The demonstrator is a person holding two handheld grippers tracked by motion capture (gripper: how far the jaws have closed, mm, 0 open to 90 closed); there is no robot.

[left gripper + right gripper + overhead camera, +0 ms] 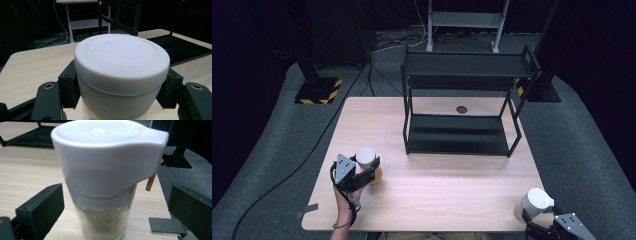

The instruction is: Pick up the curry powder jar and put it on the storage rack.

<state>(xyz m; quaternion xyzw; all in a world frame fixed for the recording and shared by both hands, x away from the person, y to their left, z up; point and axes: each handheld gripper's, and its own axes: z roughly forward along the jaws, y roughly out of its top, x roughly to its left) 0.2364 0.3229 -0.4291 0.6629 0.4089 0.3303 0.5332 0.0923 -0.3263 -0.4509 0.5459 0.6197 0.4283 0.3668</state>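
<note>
- Jar with the white round lid: your left gripper has it clamped, the black fingers pressed flat against both sides just under the lid. In the high view it sits at the near-left part of the desk, its orange-tinted lower half showing beside the gripper. I can't tell from these pictures whether its base is off the wood or resting on it.
- Shaker with the white spouted cap: it stands upright at the near-right corner of the desk, with pale powder in its clear glass lower part. Your right gripper is around it, but its fingers stand apart from the glass on both sides, so nothing is gripped there yet.
- Done so far, as I judge it: one container secured on the left, the other lined up on the right.
- Left to do, as I judge it: clench the right fingers on the shaker, then carry both containers to the black two-tier rack at the far side of the desk. Its lower shelf and upper shelf both look bare.
- Both containers are well apart from the rack, so the whole carry lies ahead.
</note>
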